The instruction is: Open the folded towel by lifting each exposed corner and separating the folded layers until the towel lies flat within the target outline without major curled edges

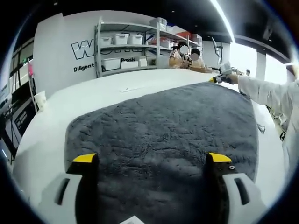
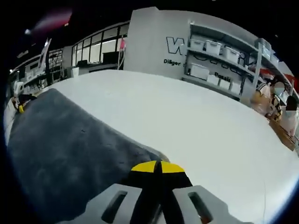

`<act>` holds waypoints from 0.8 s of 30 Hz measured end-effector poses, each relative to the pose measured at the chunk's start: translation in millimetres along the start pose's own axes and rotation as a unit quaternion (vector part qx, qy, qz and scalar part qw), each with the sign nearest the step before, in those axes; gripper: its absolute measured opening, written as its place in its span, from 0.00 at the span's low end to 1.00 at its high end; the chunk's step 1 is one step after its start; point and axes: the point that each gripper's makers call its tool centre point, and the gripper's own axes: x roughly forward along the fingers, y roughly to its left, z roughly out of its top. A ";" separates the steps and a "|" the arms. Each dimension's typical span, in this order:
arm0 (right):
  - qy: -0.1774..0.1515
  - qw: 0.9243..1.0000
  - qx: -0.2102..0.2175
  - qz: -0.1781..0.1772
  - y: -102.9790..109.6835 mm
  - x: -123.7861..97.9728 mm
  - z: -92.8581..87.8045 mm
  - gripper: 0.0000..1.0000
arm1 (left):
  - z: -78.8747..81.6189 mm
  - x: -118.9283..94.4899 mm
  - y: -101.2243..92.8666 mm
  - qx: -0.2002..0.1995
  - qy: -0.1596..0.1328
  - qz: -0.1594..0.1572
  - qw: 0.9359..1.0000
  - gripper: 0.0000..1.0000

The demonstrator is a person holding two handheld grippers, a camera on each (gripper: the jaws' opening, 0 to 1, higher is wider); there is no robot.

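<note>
A dark grey plush towel (image 1: 163, 135) lies spread out on the white table (image 1: 56, 116). In the left gripper view my left gripper (image 1: 152, 158) is open over the towel's near edge, its yellow-tipped jaws wide apart with pile showing between them. At the towel's far right corner the right gripper (image 1: 219, 79) shows, held by a white-sleeved arm (image 1: 266, 93). In the right gripper view my right gripper (image 2: 157, 167) is shut, its yellow tips pressed together right at a corner of the towel (image 2: 70, 154). The left gripper (image 2: 19, 105) appears at the towel's far end.
Bare white table (image 2: 201, 121) stretches beyond the towel. Shelves with white bins (image 1: 131, 46) stand against the back wall. People sit at a desk (image 1: 187, 58) behind the table. A small flat item (image 1: 131, 88) lies on the table past the towel.
</note>
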 end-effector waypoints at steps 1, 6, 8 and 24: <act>0.002 1.000 -0.007 0.000 -0.7 -0.1 -0.1 0.00 | -0.1 -0.1 0.1 0.001 0.000 0.000 1.000 0.95; 0.019 0.998 -0.052 -0.012 -0.4 0.5 -0.8 0.00 | -0.4 -0.4 0.5 0.001 -0.002 0.000 1.000 0.95; 0.019 0.998 -0.051 -0.015 -1.9 0.7 -1.0 0.00 | -0.3 -0.5 1.0 0.001 -0.003 0.000 1.000 0.95; 0.015 0.999 -0.035 -0.031 -1.8 -0.9 1.4 0.00 | 0.4 -0.6 0.7 -0.001 -0.006 -0.001 1.000 0.95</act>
